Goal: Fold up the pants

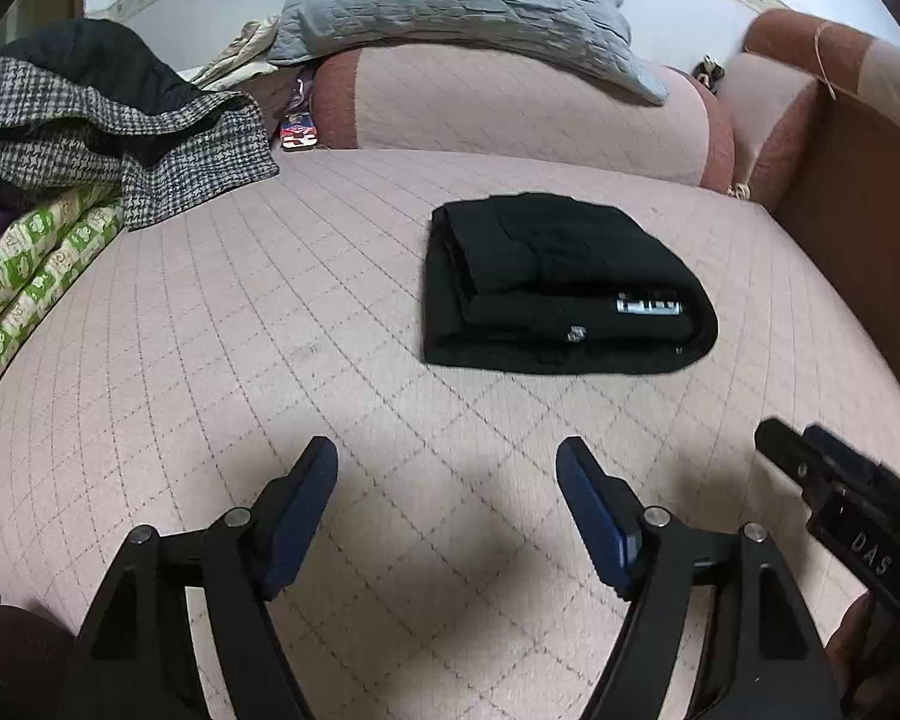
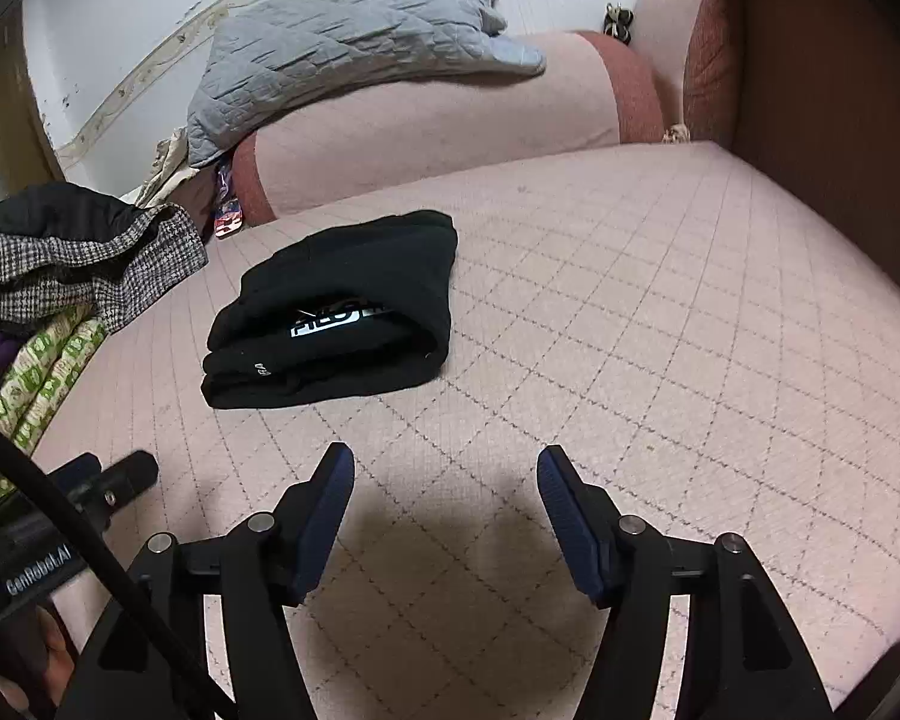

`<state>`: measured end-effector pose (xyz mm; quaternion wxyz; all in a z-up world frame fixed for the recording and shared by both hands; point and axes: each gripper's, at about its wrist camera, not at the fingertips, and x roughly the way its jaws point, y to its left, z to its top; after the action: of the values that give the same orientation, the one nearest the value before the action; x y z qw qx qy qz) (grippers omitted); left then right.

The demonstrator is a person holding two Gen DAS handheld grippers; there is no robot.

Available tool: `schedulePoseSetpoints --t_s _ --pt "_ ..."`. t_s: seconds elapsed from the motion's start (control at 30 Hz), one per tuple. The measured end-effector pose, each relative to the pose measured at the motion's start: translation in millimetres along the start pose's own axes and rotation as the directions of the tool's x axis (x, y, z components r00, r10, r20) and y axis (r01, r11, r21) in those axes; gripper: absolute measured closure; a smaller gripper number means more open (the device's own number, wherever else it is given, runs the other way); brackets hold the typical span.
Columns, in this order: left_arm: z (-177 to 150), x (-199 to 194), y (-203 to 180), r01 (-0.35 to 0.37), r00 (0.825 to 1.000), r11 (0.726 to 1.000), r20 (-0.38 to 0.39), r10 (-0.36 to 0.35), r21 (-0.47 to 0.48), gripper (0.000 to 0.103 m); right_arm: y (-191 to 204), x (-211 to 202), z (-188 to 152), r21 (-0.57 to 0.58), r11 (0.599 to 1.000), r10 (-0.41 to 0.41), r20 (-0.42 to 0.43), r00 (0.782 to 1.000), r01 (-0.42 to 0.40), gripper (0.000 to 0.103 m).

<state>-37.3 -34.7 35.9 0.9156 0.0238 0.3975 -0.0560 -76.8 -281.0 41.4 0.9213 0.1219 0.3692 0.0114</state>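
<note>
Black pants (image 1: 561,282) lie folded into a compact bundle on the pink quilted sofa seat (image 1: 270,312), toward the back of the seat, near the long bolster cushion (image 1: 510,114) but not touching it. A white printed label shows on the folded front edge.

Left gripper (image 1: 447,468): jaws spread, nothing between the blue pads, hanging over bare seat on the near side of the pants, well apart from them. The bundle sits ahead and slightly right of it.

Right gripper (image 2: 444,474): jaws likewise spread and empty, over bare seat. The pants (image 2: 336,312) lie ahead and to its left, apart from the fingertips.

Each gripper shows at the edge of the other's view, side by side.

Heap of clothing (image 1: 108,126) at the seat's left end; grey quilted blanket (image 1: 450,6) on the bolster.
</note>
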Motion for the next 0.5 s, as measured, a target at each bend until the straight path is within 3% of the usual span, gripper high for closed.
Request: schedulePoseSetpoints --t_s 0.5 --pt "-8.9 32.6 0.6 0.065 0.992 0.998 -0.111 -0.066 -0.012 0.028 7.4 25.1 -9.5 -0.042 0.998 -0.048 -0.041 0.998 0.047 0.034"
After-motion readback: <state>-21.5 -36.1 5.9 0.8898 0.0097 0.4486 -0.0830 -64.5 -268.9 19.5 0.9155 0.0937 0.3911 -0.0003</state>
